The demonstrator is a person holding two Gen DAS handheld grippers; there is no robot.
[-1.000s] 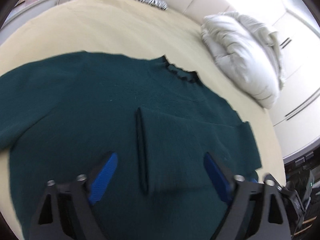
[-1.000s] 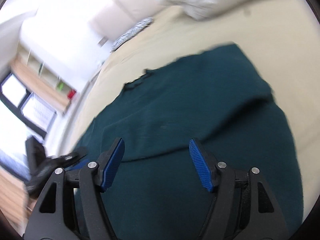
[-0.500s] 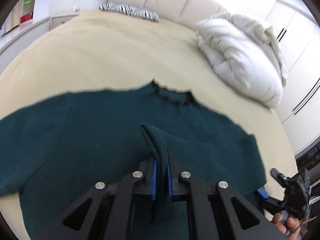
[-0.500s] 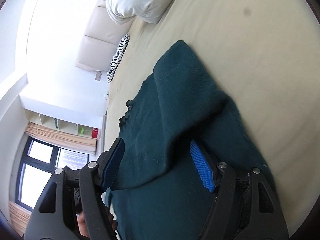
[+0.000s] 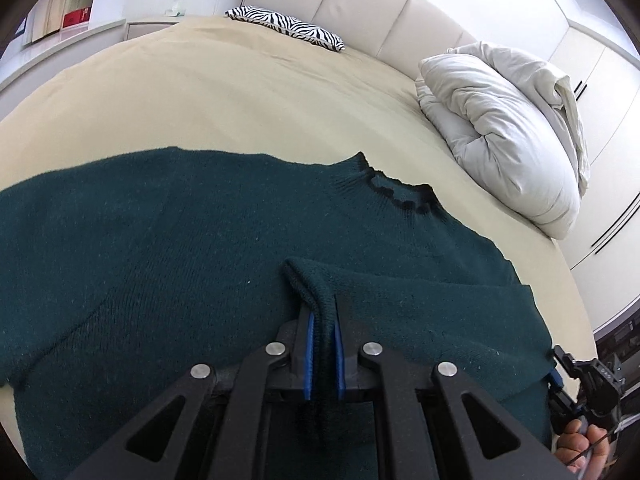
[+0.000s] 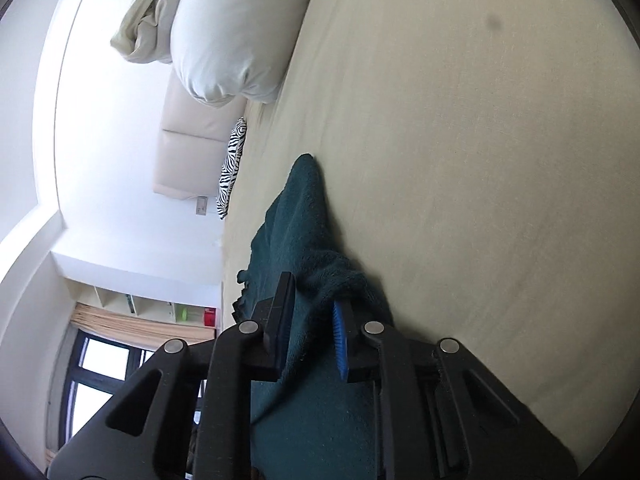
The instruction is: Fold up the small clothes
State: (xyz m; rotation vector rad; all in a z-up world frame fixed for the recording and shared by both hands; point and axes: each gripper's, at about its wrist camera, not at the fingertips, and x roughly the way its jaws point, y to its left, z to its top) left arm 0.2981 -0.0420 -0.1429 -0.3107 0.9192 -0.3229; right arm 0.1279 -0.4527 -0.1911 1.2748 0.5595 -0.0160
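Note:
A dark green knit sweater (image 5: 168, 240) lies spread on the beige bed (image 5: 248, 92), its neck toward the headboard. Its right sleeve is folded across the body. My left gripper (image 5: 322, 332) is shut on the cuff end of that folded sleeve, which stands up between the blue pads. My right gripper (image 6: 310, 332) is shut on a bunched edge of the sweater (image 6: 296, 216) at its right side, close to the bed surface. The right gripper also shows at the lower right of the left wrist view (image 5: 560, 380).
A folded white duvet (image 5: 508, 128) lies on the bed at the right, beyond the sweater; it also shows in the right wrist view (image 6: 232, 24). A zebra-print pillow (image 5: 288, 28) sits by the cream headboard (image 5: 360, 4). Bare beige sheet (image 6: 480, 160) lies to the right of the sweater.
Both grippers were open above the sweater a second ago. The left one closed on the sleeve cuff first; the right one has dropped to the sweater's right edge and closed on it.

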